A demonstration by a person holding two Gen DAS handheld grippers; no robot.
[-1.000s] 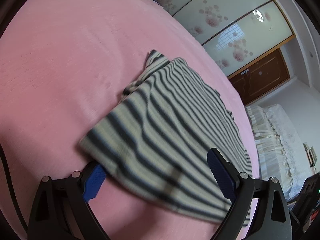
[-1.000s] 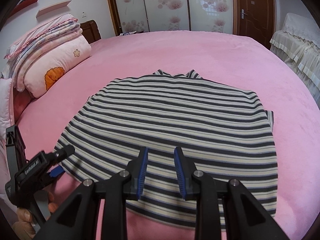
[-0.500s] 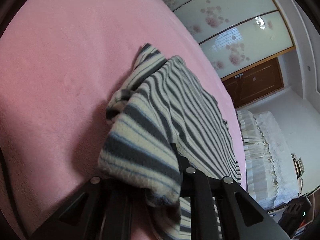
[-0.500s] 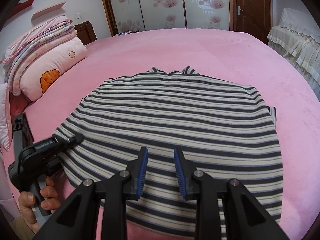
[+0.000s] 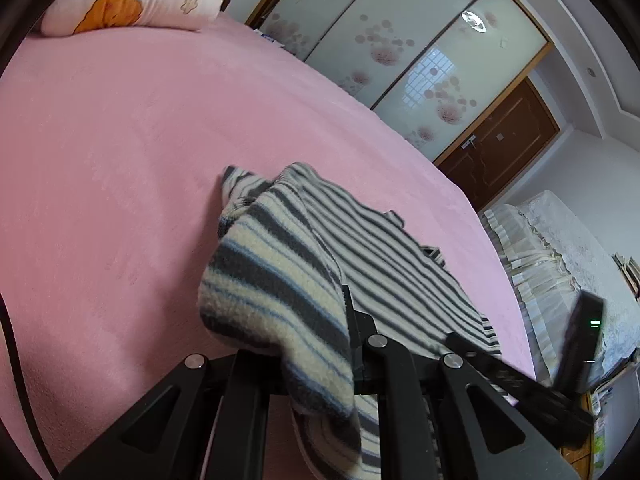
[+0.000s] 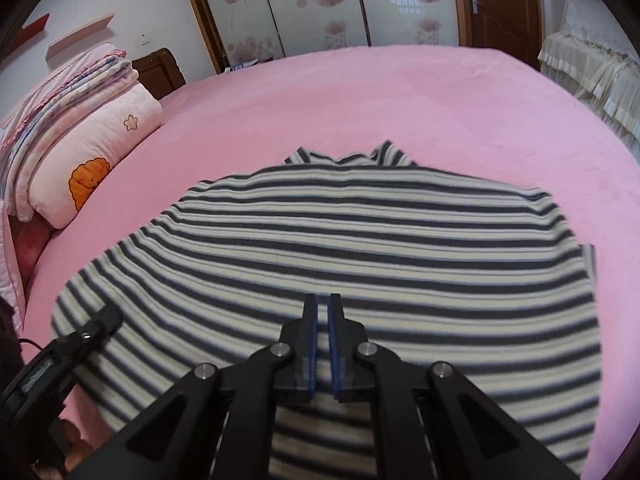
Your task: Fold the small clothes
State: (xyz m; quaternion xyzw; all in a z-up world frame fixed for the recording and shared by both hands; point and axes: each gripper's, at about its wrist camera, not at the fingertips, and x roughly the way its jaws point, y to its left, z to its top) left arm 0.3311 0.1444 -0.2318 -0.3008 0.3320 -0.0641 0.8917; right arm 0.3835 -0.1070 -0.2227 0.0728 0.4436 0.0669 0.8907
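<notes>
Left gripper (image 5: 340,344) jaws pinching striped garment (image 6: 360,248) edge; right gripper (image 6: 323,320) jaws pressed together, empty.

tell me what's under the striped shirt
The pink bed cover shows all around the striped shirt, which lies on it. Anything else beneath is hidden by the cloth.

Striped fleece garment (image 6: 360,240) spread on pink bed; left corner bunched, lifted.
</notes>
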